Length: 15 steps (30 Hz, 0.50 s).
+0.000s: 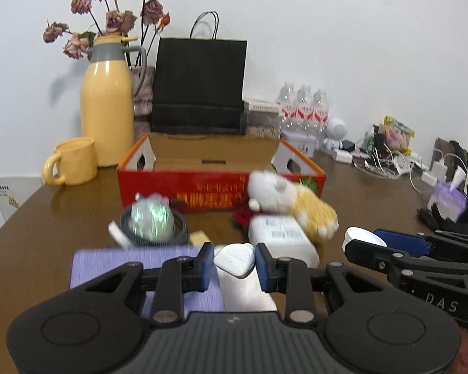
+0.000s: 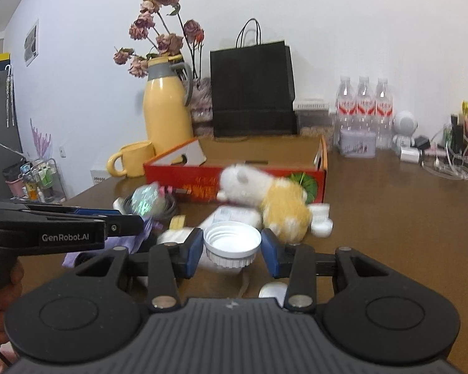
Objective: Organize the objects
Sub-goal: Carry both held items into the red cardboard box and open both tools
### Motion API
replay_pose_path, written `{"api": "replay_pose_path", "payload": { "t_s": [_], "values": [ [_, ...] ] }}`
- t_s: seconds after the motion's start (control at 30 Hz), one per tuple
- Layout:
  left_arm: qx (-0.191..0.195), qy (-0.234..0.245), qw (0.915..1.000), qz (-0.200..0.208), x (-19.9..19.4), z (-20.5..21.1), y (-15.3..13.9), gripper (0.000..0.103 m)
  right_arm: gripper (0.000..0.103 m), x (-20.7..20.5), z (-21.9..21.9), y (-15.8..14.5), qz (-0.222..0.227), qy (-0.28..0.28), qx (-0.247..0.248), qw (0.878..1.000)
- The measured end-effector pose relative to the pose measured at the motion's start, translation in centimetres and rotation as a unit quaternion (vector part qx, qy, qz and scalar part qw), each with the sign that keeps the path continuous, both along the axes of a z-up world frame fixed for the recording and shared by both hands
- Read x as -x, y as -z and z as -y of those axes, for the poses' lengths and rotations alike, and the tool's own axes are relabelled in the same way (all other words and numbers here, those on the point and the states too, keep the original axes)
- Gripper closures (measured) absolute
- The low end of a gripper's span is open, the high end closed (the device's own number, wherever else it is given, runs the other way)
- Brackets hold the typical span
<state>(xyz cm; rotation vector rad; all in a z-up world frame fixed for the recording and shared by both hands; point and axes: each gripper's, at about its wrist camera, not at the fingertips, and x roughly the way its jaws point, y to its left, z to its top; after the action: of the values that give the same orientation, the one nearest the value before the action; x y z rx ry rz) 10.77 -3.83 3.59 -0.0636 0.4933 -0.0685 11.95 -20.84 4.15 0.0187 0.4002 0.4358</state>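
Observation:
My left gripper (image 1: 234, 263) is shut on a small white rounded device (image 1: 234, 259), held above a purple cloth (image 1: 131, 265) on the brown table (image 1: 62, 218). My right gripper (image 2: 232, 249) is shut on a white ribbed cap (image 2: 232, 243). It enters the left wrist view from the right (image 1: 363, 241). The left gripper (image 2: 134, 222) reaches in from the left of the right wrist view. Ahead stands an open red cardboard box (image 1: 202, 191). In front of it lie a white and yellow plush toy (image 1: 293, 205), a white packet (image 1: 280, 240) and a shiny wrapped ball (image 1: 151, 219) in a black ring.
Behind the box stand a yellow thermos (image 1: 106, 106), a yellow mug (image 1: 73, 162), a black paper bag (image 1: 199, 84) and three water bottles (image 1: 305, 109). A white robot figure (image 1: 335, 132), chargers and tangled cables (image 1: 387, 162) crowd the far right. Dried roses (image 1: 109, 15) rise behind the thermos.

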Motion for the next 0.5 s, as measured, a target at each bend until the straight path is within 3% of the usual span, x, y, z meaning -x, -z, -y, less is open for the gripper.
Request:
{"api": "replay_pose_path", "payload": {
  "t_s": [0.3,0.5],
  "values": [
    [-0.004,-0.009,0.9996,0.025,-6.0,-0.4,-2.1,0.076,0.062,-5.6,-1.1,-2.6,0.030,0.012,-0.004,0.999],
    [0.001,-0.025,0.9992,0.033,-10.8,-1.2,-3.4,0.076,0.062,-10.6,-1.9,-3.3,0.022,0.022,-0.012,0.999]
  ]
}}
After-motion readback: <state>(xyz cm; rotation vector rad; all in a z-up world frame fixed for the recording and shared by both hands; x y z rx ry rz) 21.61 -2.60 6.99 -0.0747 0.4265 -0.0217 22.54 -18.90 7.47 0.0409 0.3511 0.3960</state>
